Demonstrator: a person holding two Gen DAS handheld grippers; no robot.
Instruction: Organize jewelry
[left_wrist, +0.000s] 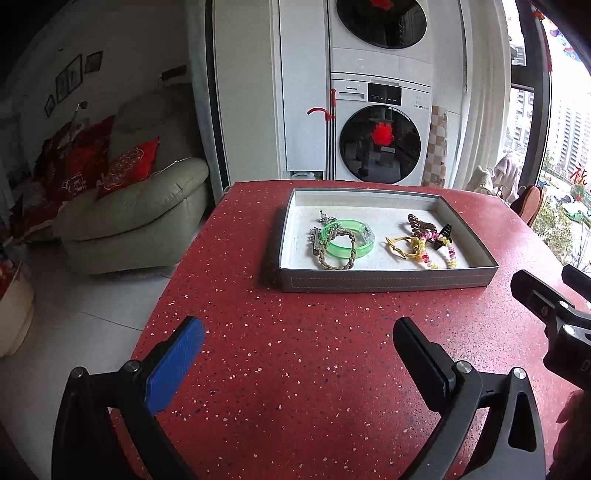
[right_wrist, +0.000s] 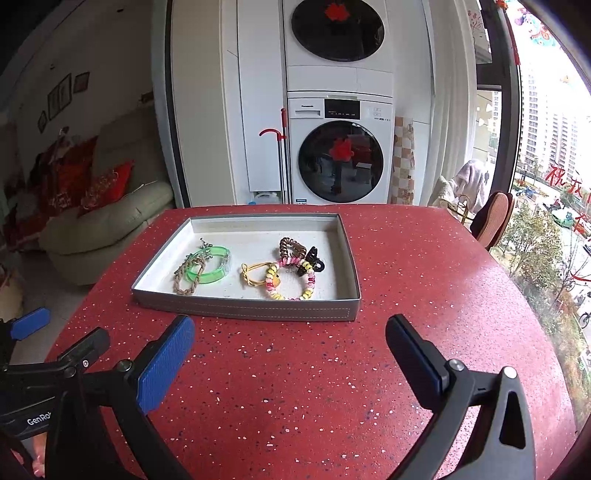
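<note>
Closest in, both tools are spread wide with nothing between the fingers. The left tool (left_wrist: 299, 332) hovers over the red speckled table (left_wrist: 295, 369), and the right tool (right_wrist: 290, 330) does the same just beside it, both short of the tray.

A bit further out sits a shallow grey tray (right_wrist: 255, 308) with a pale lining, flat on the table, and all the jewelry is already inside it. On the left side of it there's a translucent green bangle (right_wrist: 212, 267) with a braided tan bracelet (right_wrist: 188, 278) lying partly across it, plus a small silver piece (left_wrist: 317, 236) touching them, too small to tell exactly what it is. On the right side: a yellow cord bracelet (right_wrist: 255, 275), a pink and yellow coil hair tie (right_wrist: 295, 278), a brown coil hair tie (right_wrist: 291, 246) and a black claw clip (right_wrist: 316, 258), all bunched up and overlapping.

Past the table edge, stacked white washer and dryer (right_wrist: 340, 158), a red-handled mop (right_wrist: 279, 147) beside them, and a pale green sofa (left_wrist: 140, 206) with red cushions off to the left.
</note>
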